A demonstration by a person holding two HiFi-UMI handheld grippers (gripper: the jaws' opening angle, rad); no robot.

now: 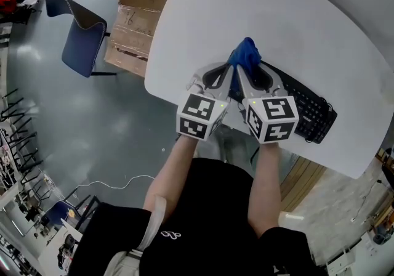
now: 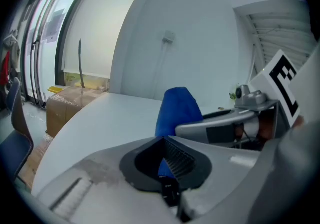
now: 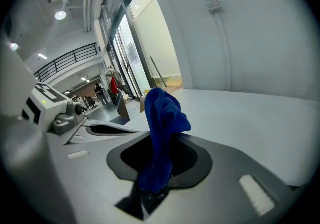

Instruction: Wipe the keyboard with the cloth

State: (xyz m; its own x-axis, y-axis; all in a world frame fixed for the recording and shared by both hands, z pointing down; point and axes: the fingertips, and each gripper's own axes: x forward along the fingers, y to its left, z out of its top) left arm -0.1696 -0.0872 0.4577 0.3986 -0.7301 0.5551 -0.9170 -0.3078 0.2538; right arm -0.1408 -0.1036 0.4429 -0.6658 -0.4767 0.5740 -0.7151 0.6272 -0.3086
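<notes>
Nearest the head camera is the person's black-shirted torso (image 1: 203,219), both forearms reaching forward to the marker cubes, so the two tools meet at one point above the near edge of the white bench (image 1: 203,16). The right gripper (image 1: 241,73) has its tongs closed on the blue cloth (image 1: 245,54). In the right gripper view the cloth (image 3: 162,113) runs down between the tongs and bunches up above their tips, lifted off the bench. The left gripper (image 1: 228,73) lies just beside it with its tongs drawn narrow. In the left gripper view a sliver of blue shows between them and the cloth (image 2: 177,108) rises right at their tips, so it seems to pinch the same bundle. Holding it from both sides probably serves to gather or re-fold the cloth into a firmer pad. The black keyboard (image 1: 308,111) lies on the bench, partly under the right gripper and running off to the right, and the cloth is held above its left end, not yet pressed to the keys. Wiping looks barely started. Cardboard boxes (image 1: 138,16) and a blue chair (image 1: 83,37) stand on the floor beyond the bench.
</notes>
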